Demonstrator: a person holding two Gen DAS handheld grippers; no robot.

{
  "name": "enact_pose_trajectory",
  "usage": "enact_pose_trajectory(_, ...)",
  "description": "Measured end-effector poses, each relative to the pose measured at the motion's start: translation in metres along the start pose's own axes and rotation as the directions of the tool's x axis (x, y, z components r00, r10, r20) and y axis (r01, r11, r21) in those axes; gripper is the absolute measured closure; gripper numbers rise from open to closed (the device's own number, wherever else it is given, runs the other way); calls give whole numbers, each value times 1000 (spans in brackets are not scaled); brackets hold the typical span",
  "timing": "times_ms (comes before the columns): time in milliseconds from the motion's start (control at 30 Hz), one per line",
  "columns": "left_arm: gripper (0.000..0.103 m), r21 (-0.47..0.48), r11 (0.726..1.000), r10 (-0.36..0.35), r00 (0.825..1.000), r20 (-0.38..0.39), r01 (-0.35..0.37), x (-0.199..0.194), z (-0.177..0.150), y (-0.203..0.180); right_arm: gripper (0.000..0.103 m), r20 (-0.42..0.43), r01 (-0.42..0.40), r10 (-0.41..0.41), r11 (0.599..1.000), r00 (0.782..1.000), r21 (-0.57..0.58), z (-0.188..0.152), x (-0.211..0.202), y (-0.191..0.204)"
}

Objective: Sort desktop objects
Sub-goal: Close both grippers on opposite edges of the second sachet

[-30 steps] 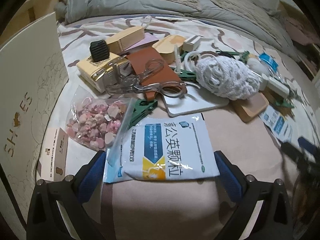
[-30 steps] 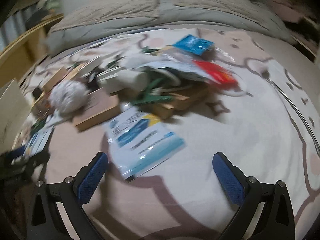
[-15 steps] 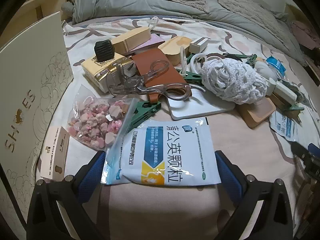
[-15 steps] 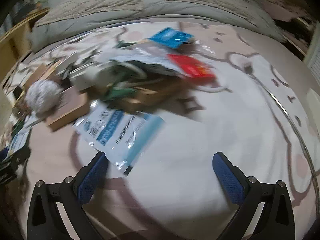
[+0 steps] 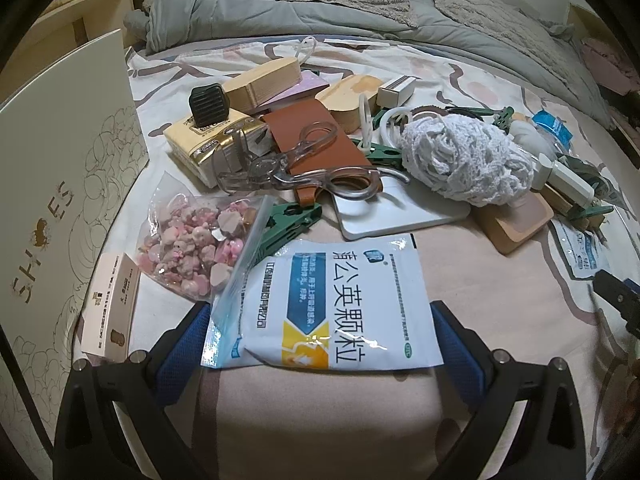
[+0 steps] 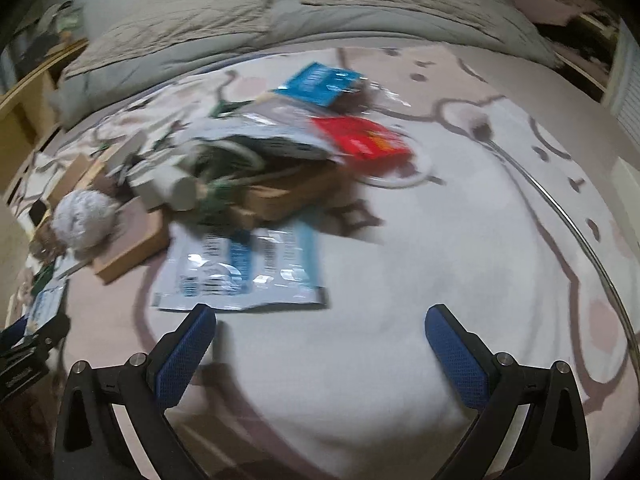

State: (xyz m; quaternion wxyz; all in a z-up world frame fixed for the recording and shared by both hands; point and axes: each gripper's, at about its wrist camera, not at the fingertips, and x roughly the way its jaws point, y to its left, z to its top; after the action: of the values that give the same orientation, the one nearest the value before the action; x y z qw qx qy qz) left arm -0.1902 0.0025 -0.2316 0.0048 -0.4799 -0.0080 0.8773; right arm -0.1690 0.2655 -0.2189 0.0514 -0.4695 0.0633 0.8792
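A pile of small objects lies on a patterned bedsheet. My left gripper (image 5: 320, 332) is open, its blue fingers on either side of the near end of a white-and-blue medicine sachet (image 5: 340, 304). Beside it lie a zip bag of pink beads (image 5: 192, 248), a green clip (image 5: 288, 228), clear plastic scissors (image 5: 304, 172), a brown leather pouch (image 5: 316, 136) and a white yarn ball (image 5: 464, 160). My right gripper (image 6: 320, 328) is open and empty, just in front of a second blue-and-white sachet (image 6: 244, 272). A red packet (image 6: 360, 140) and a blue packet (image 6: 316, 84) lie further back.
A cream shoe box (image 5: 60, 184) stands upright at the left, with a small white carton (image 5: 112, 308) next to it. Wooden blocks (image 5: 268, 80), a yellow tissue pack (image 5: 212, 144) and a white pad (image 5: 404, 216) sit in the pile. A grey duvet (image 5: 320, 4) lies behind.
My right gripper has swung over the bed, and the blue-and-white sachet now lies closer to its left finger. My left gripper has drawn back slightly, still astride its sachet.
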Motion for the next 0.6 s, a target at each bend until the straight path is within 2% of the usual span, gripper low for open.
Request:
enact_pose_trajectory(200,0,-8,1000,-1,1000,-6,1,1,0,-2,0,-5,-34,33,997,999,-65,10,11,28)
enact_pose_trajectory(400,0,-32,999,0,1000,-8,0,3,2,0,0,-9,-54,53,996,999,-71,22,19,40)
enact_pose_trajectory(600,0,-49,999,19,1000,-12,-19,6,5,0,0,-24,-12,10,996,1000,-92,22,31,47)
